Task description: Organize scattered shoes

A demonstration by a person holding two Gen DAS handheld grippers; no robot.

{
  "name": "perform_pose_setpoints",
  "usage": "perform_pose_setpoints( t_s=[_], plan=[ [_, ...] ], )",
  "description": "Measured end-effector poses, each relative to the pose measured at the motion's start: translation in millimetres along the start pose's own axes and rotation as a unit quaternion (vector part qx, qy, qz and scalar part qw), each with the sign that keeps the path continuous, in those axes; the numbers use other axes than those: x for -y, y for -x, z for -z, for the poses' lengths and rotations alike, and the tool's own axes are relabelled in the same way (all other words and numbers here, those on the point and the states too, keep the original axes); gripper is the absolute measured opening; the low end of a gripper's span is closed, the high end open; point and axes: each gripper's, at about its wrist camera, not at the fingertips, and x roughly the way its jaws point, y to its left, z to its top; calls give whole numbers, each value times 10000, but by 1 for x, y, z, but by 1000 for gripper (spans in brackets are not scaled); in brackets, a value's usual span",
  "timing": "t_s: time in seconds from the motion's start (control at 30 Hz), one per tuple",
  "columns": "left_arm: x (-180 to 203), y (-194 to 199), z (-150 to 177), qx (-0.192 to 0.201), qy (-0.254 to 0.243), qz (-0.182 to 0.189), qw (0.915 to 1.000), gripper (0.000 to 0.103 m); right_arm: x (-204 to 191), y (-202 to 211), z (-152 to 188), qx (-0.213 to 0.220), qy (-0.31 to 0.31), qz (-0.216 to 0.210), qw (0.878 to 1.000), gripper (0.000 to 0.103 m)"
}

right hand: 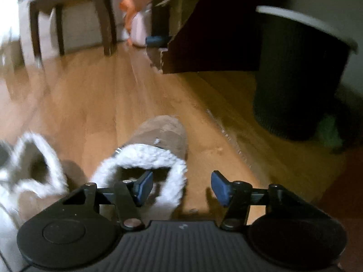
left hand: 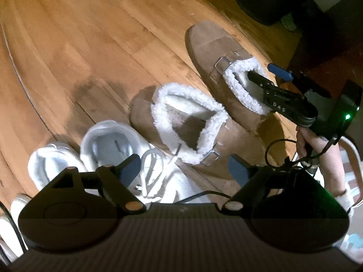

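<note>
Suede clog (right hand: 158, 133) astride right tool (right hand: 181, 187), seemingly

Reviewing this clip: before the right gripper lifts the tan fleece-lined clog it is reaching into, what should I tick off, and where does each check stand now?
1. Right gripper straddles the clog's fleece collar, one finger inside the opening, one outside: ok.
2. Jaws pressing on the collar: not ok, a gap shows by the outer finger.
3. Left gripper empty, jaws open above the white sneakers: ok.
4. Second clog clear of the first: ok, they lie side by side, apart.
5. Floor ahead bare for placing: ok.
6. Grip firm enough to lift: cannot tell.
</note>
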Motion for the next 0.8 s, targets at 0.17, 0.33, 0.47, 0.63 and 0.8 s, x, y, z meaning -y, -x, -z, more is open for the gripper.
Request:
perform_pose_setpoints(
  t_s=[0.17, 0.33, 0.47, 0.63, 0.8],
  plan=[
    [-1, 3, -5, 59, -13, 13, 10000, 85, -16, -21, -9, -9, 824, 63, 9966, 56],
    [-9, 3, -1, -31, 83, -69, 9999, 85, -34, -34, -20, 42, 1403, 206, 9899, 22],
    [-18, 5, 1, -61, 289, -9, 9996, 85, -7, -45, -31, -223, -121, -323, 9992, 11],
    [-32, 28, 3, 230, 692, 280, 9969, 85, 69, -43, -25, -434, -3243, -1021, 9394, 11],
    [-38, 42, 6, 380, 697, 253, 9965, 85, 103, -46, 14, -770, -4636, -2023, 8592, 16]
  ],
)
